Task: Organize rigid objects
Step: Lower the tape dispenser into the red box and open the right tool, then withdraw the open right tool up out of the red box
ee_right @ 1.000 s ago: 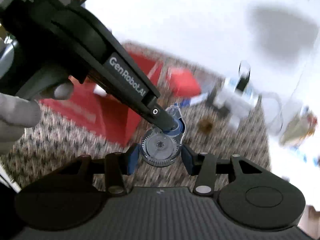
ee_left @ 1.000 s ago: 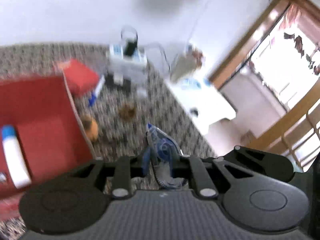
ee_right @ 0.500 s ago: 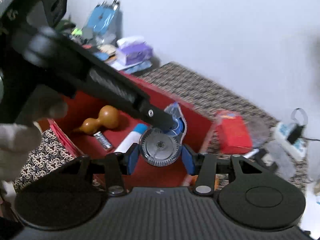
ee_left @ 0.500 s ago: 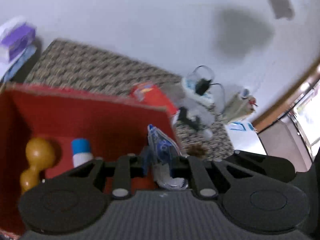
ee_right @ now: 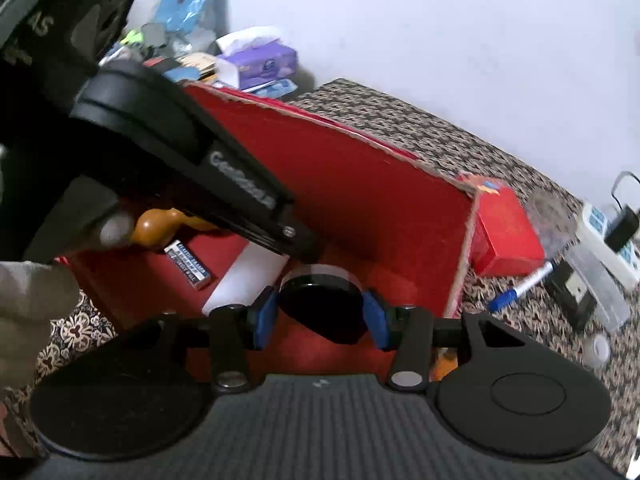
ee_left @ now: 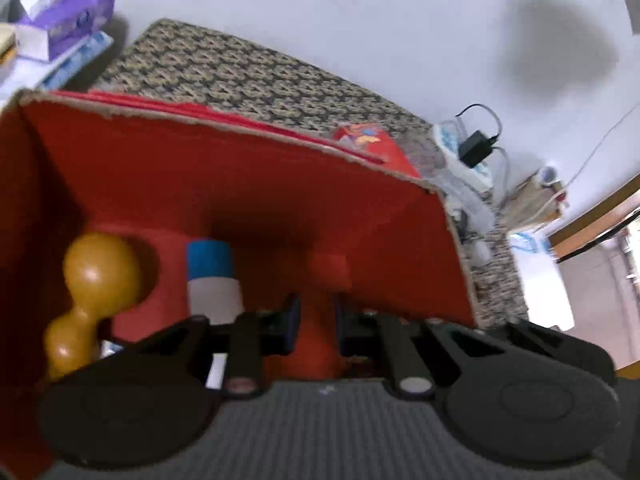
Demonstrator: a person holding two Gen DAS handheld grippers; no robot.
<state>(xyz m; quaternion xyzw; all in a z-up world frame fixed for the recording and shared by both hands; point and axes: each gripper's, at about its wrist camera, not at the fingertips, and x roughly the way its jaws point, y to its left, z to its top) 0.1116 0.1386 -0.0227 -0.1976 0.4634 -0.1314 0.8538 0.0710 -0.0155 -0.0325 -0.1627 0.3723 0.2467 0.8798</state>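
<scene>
A red cardboard box sits on the patterned cloth. Inside it lie a wooden gourd, a white tube with a blue cap and a small eraser. My left gripper is over the box, its jaws slightly apart with nothing between them. It also shows in the right wrist view. My right gripper is over the box, shut on a round correction tape dispenser, whose dark side faces the camera.
A small red carton lies beside the box. A blue and white pen, a clear container and a power strip with a charger lie to the right. A purple tissue box stands at the far left.
Both grippers moved left over the red box. The left gripper let go of the correction tape dispenser and opened slightly. The right gripper still holds the dispenser, now turned dark side up.
</scene>
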